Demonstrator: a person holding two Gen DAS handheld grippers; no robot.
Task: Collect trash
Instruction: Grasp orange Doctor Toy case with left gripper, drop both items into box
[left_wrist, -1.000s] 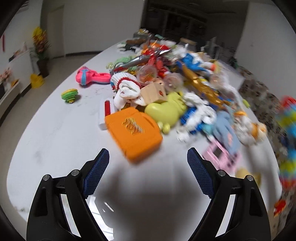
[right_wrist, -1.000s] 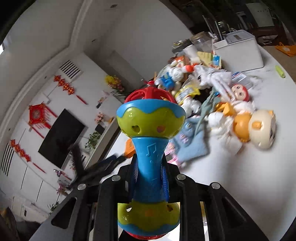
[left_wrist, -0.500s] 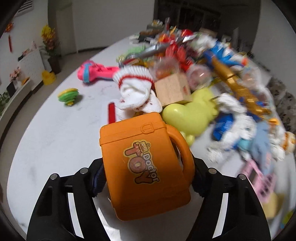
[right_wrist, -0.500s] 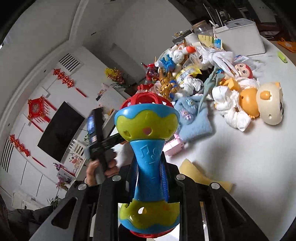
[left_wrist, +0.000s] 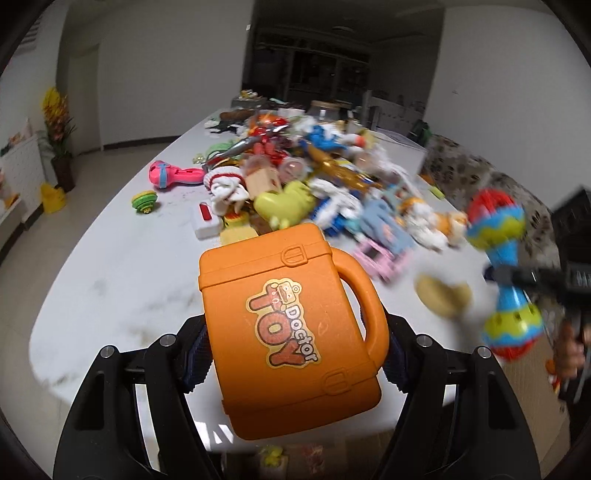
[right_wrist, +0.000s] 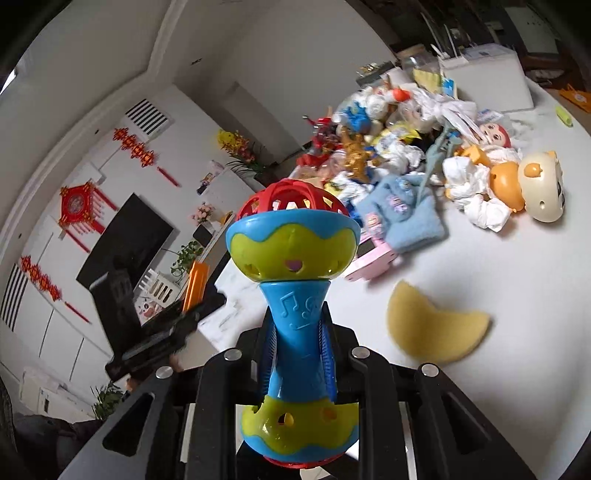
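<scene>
A: Left wrist view — what's the left gripper (left_wrist: 297, 354) doing?

B: It's clamping the orange case (left_wrist: 291, 325) from both sides, "Doctor TOY" label facing up, handle pointing right. The case is hanging above the near edge of the white bench (left_wrist: 122, 266).

A: Anything else showing there?

B: A toy pile (left_wrist: 325, 184) is sitting mid-bench. A pink toy (left_wrist: 173, 174) and a green top (left_wrist: 144, 201) are lying apart on its left. A yellow sponge (left_wrist: 443, 295) is lying near the right edge, blurred. The right gripper is showing at far right, carrying the rattle (left_wrist: 506, 273).

A: Right wrist view?

B: The right gripper (right_wrist: 297, 354) is gripping the rattle (right_wrist: 295, 295) by its blue waist, red cage end pointing away from the camera. It's hovering off the bench (right_wrist: 517, 295) edge. The sponge (right_wrist: 432, 325) is lying just right of it, a pink toy box (right_wrist: 373, 262) and a blue cloth (right_wrist: 402, 214) beyond, then the pile (right_wrist: 388, 140). A doll head (right_wrist: 543, 192) is resting at the right. The case (right_wrist: 197, 284) is showing edge-on at the left.
</scene>
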